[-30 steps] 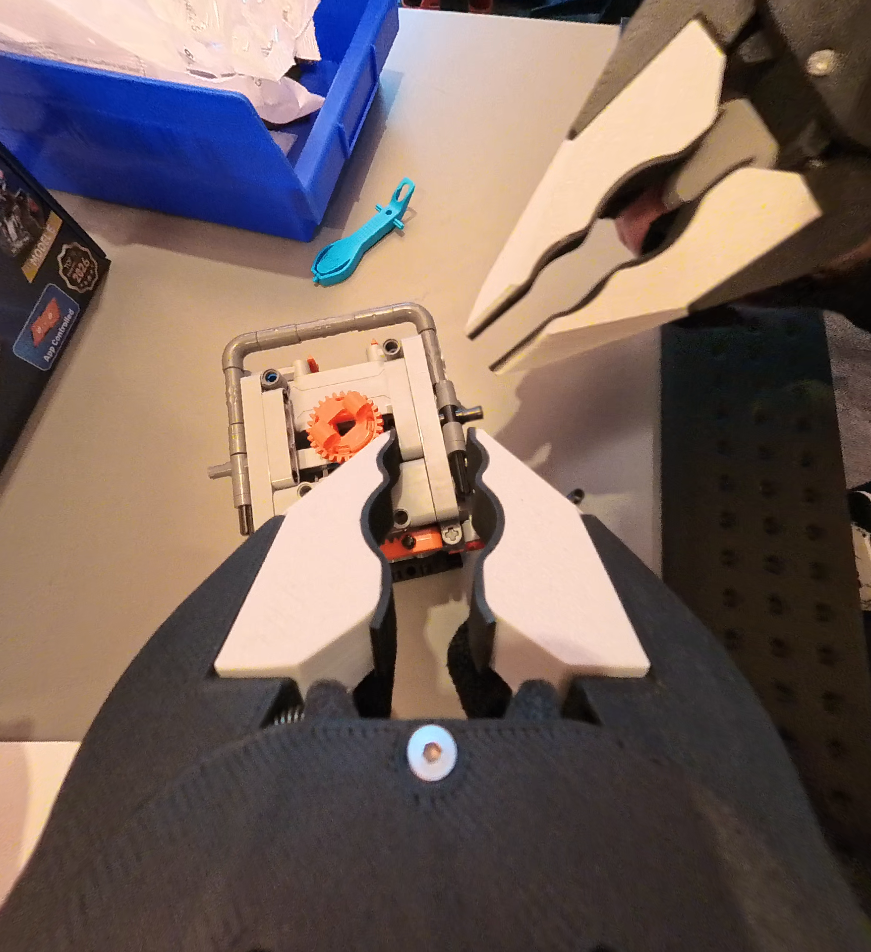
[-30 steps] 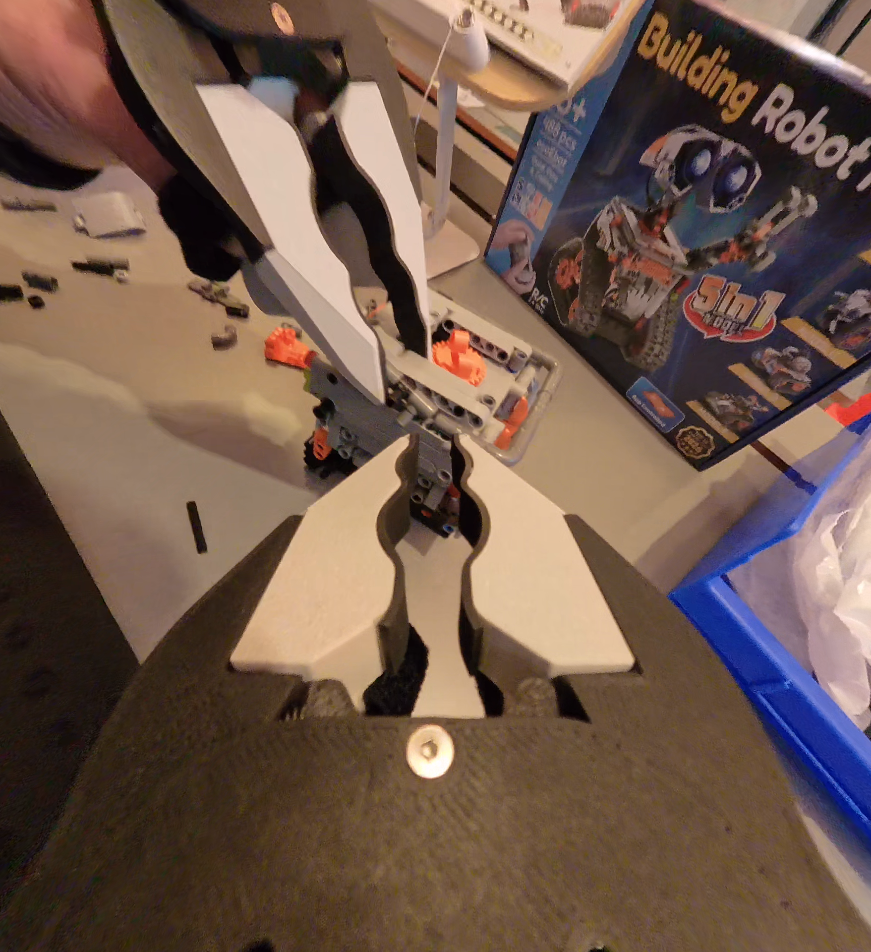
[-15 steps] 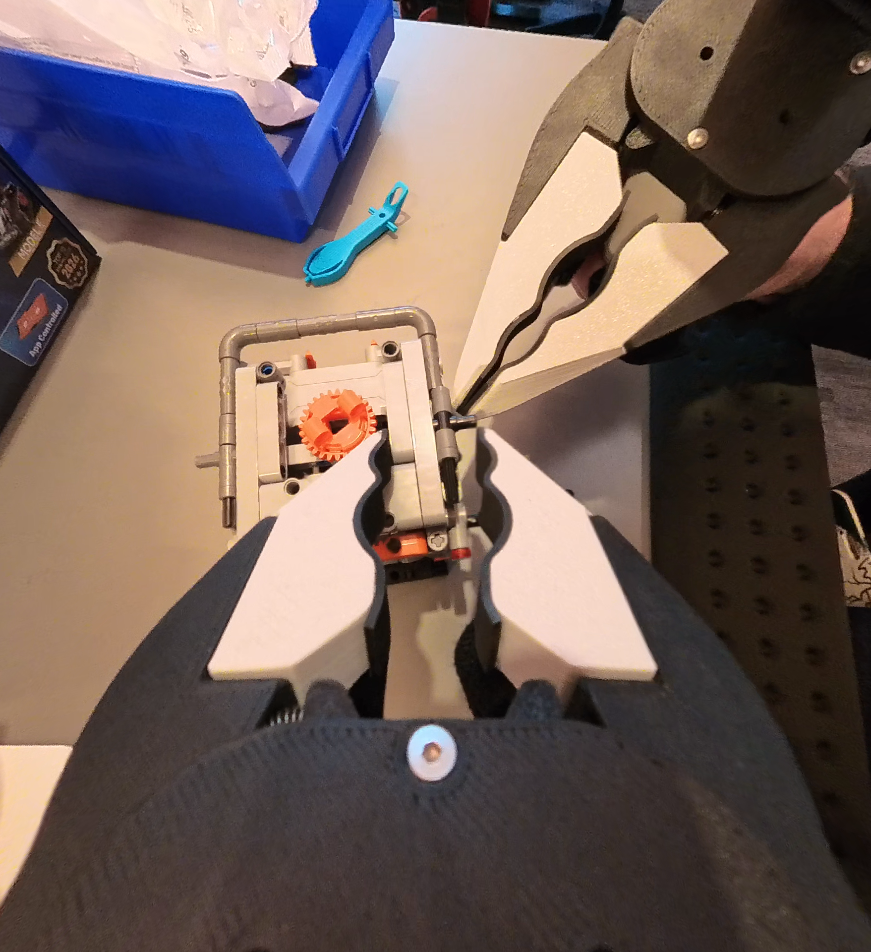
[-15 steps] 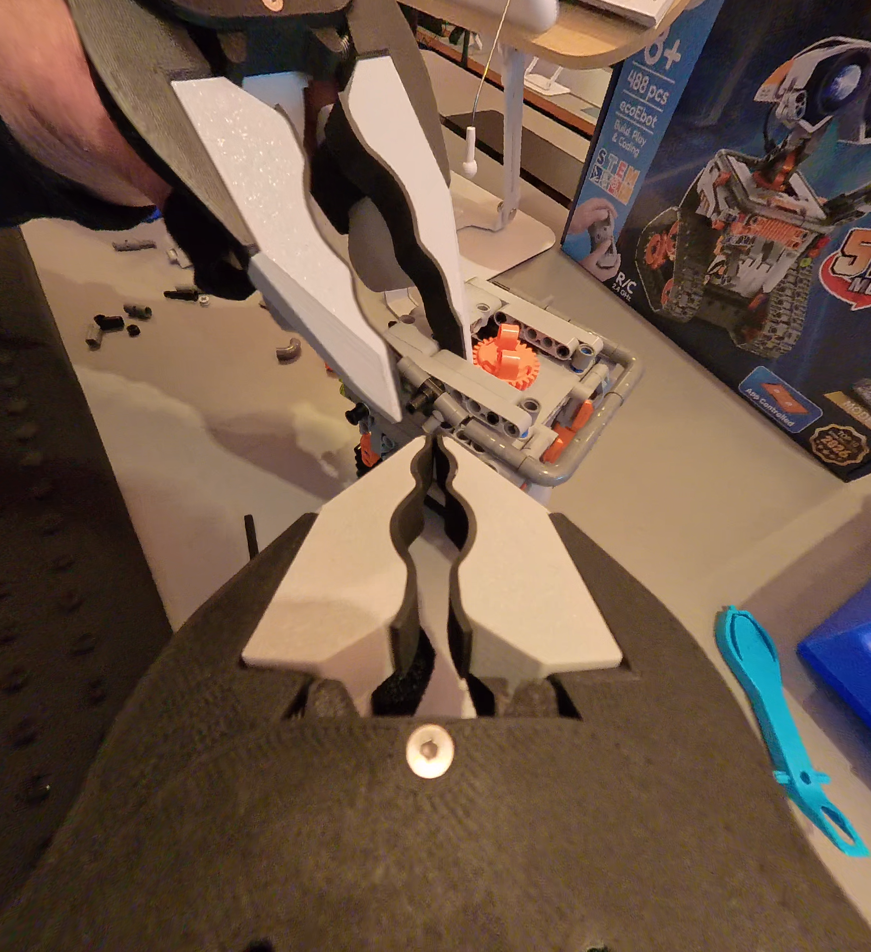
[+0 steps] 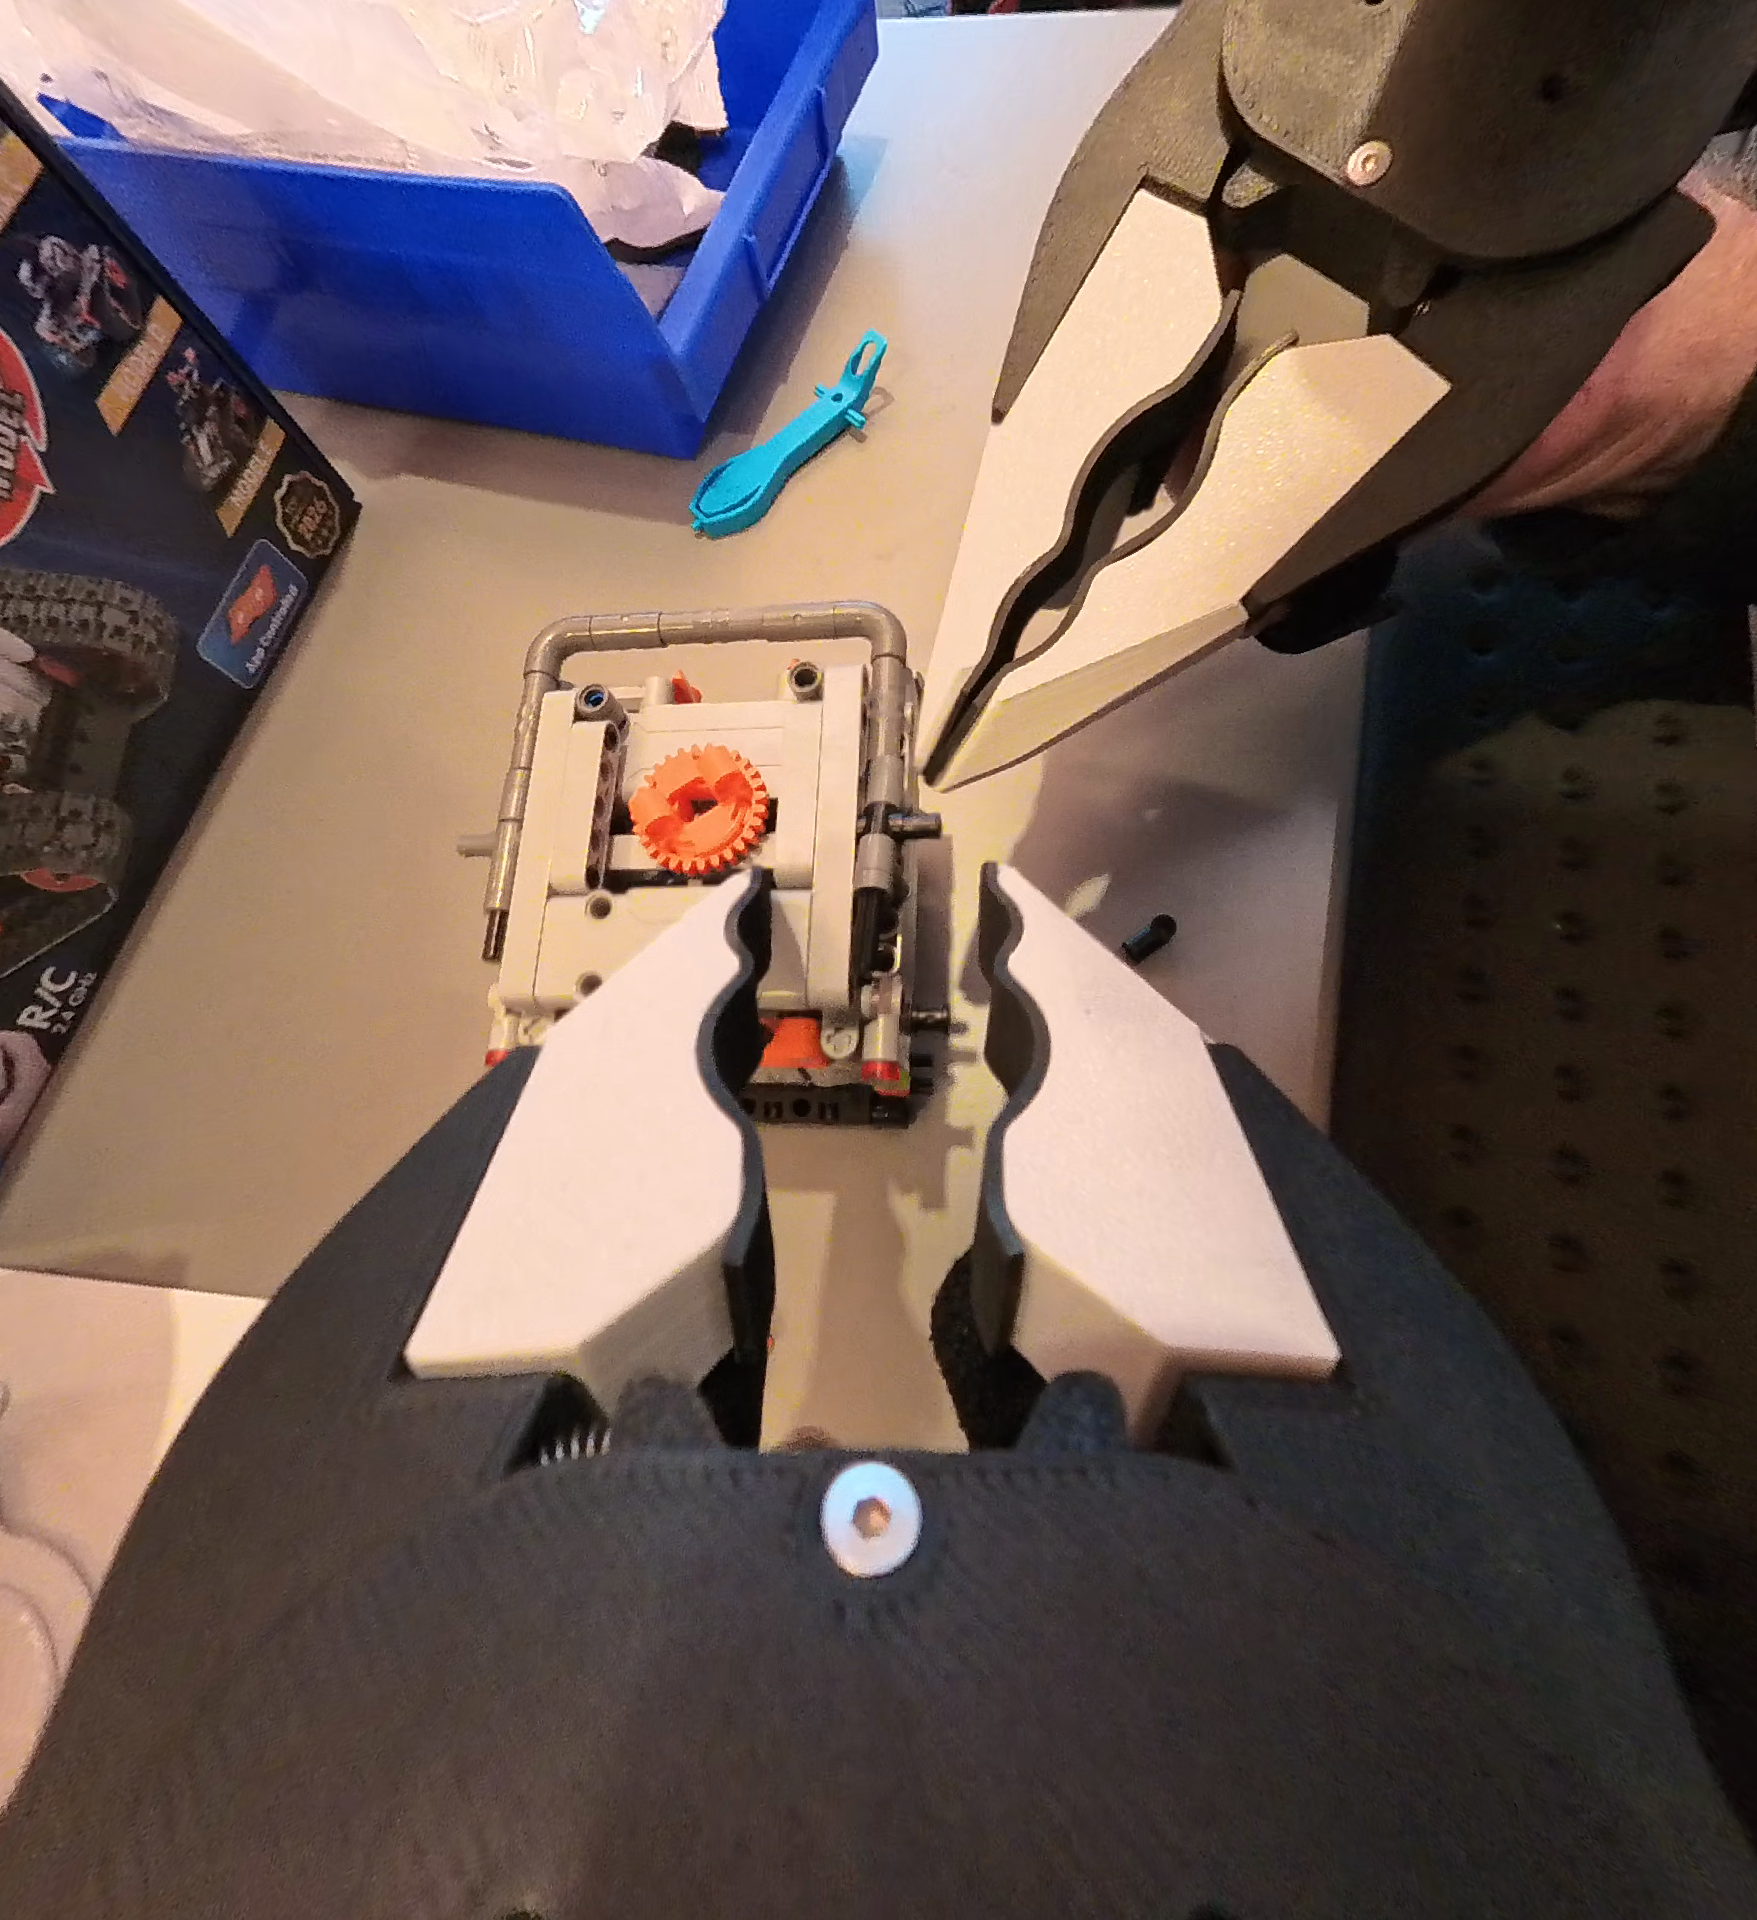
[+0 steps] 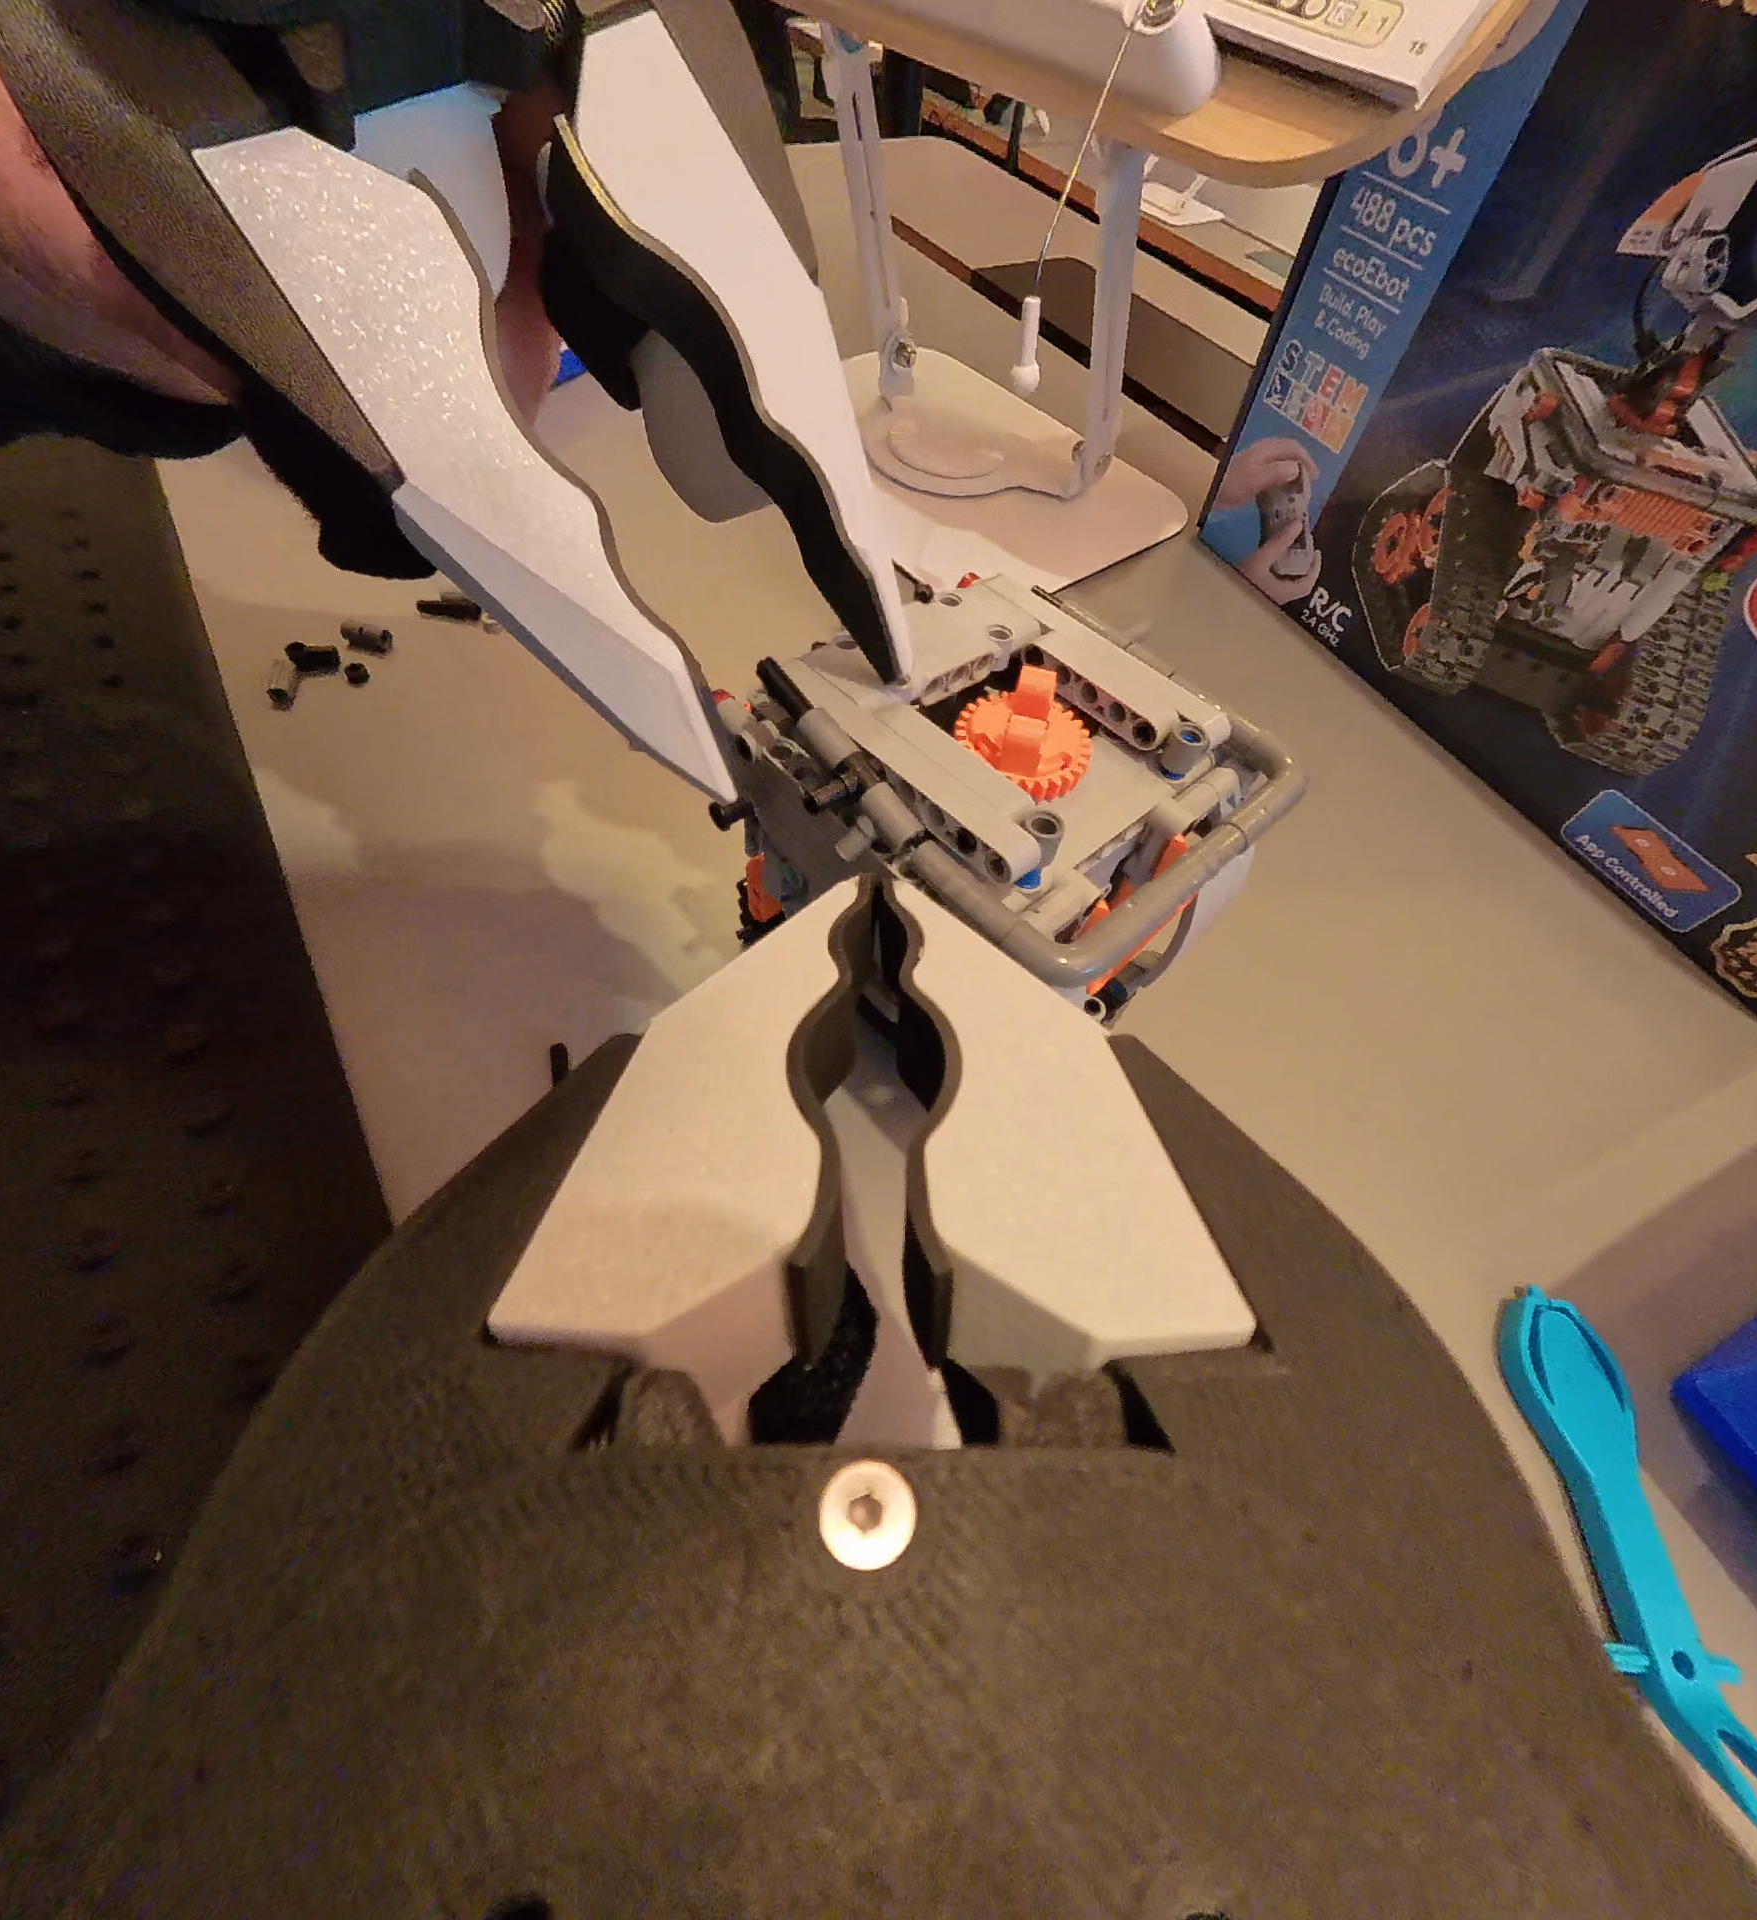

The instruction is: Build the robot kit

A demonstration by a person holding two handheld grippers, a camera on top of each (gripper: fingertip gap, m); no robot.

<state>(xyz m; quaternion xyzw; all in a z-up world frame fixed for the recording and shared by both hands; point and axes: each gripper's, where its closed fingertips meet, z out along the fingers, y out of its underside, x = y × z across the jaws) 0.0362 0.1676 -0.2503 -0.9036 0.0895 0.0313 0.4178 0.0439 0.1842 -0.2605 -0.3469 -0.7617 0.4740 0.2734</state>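
The grey brick assembly (image 5: 718,842) is being straddled by the left tongs (image 5: 866,883), spread wide; the right tongs (image 6: 879,896), nearly closed, are being held beside it, so it could be knocked askew.

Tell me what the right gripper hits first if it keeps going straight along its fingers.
Most likely the grey brick-built assembly: the right gripper, nearly shut, points at its near side, just below the black pin. Depth is unclear, but the tips look almost touching it.
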